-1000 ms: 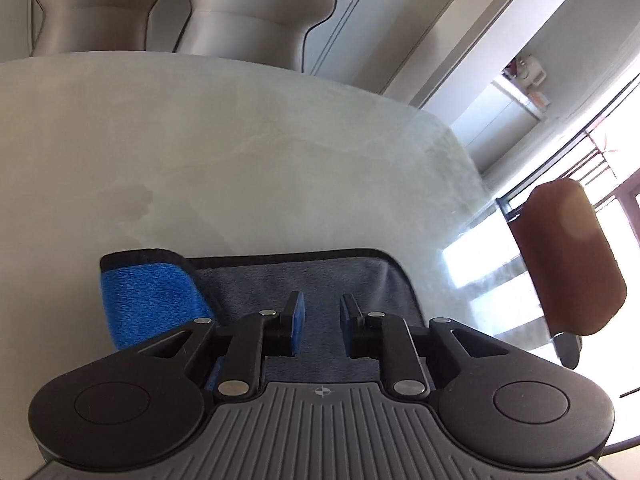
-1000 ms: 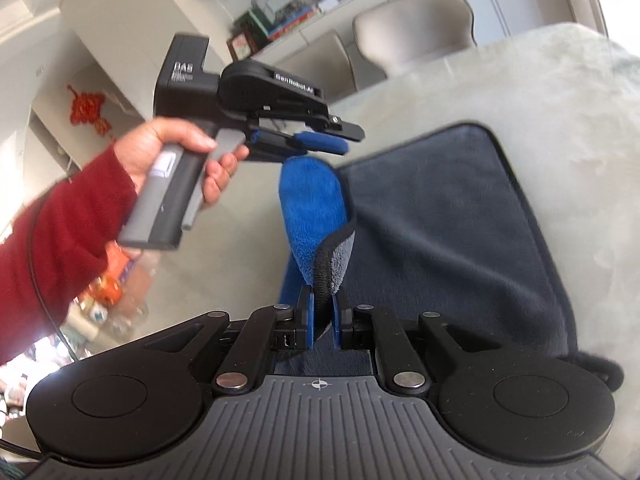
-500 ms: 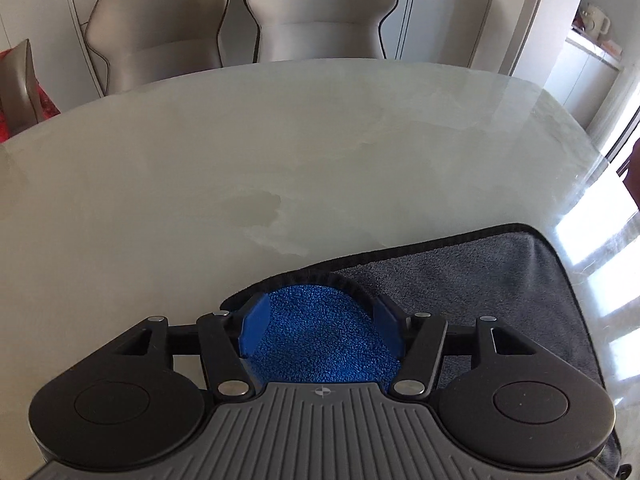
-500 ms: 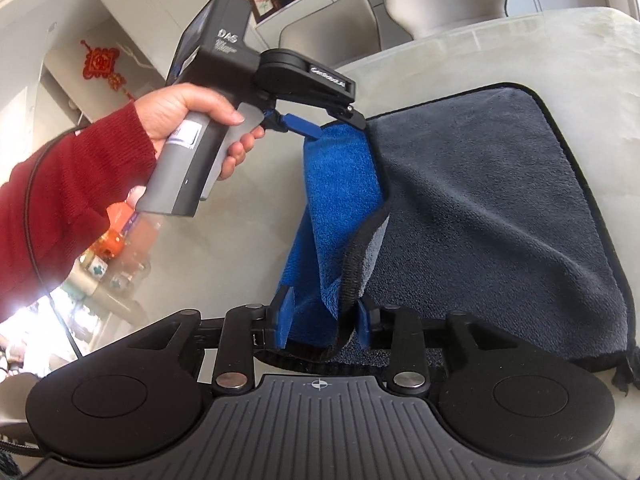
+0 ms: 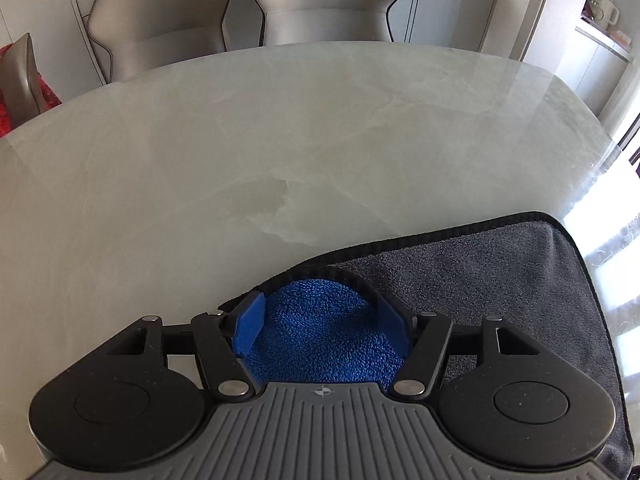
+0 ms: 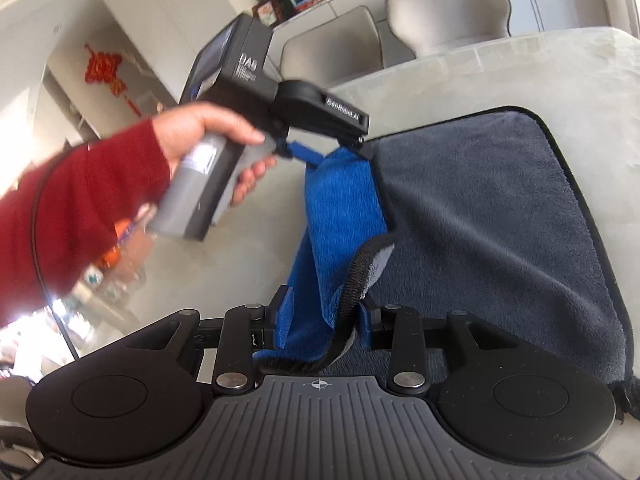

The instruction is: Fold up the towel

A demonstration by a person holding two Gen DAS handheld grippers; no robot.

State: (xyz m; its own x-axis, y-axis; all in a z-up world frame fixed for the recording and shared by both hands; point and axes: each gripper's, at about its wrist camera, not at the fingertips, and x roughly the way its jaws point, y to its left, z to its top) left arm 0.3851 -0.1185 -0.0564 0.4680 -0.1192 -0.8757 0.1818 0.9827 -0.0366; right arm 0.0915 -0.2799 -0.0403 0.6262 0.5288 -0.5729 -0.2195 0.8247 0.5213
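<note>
Loosely between both grippers' spread fingers, the towel edge.

Daylight glares off my table at right; my left hand blurs with motion; fisheye edges bend.

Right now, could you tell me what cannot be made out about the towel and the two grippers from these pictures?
- Left wrist view: the towel runs under the left gripper's body, so its near edge is hidden.
- Right wrist view: the towel's near right corner is cut off by the picture's edge.
- Right wrist view: the hand is motion-blurred.
- Right wrist view: whether the right gripper pinches the cloth between its jaws is unclear.
</note>
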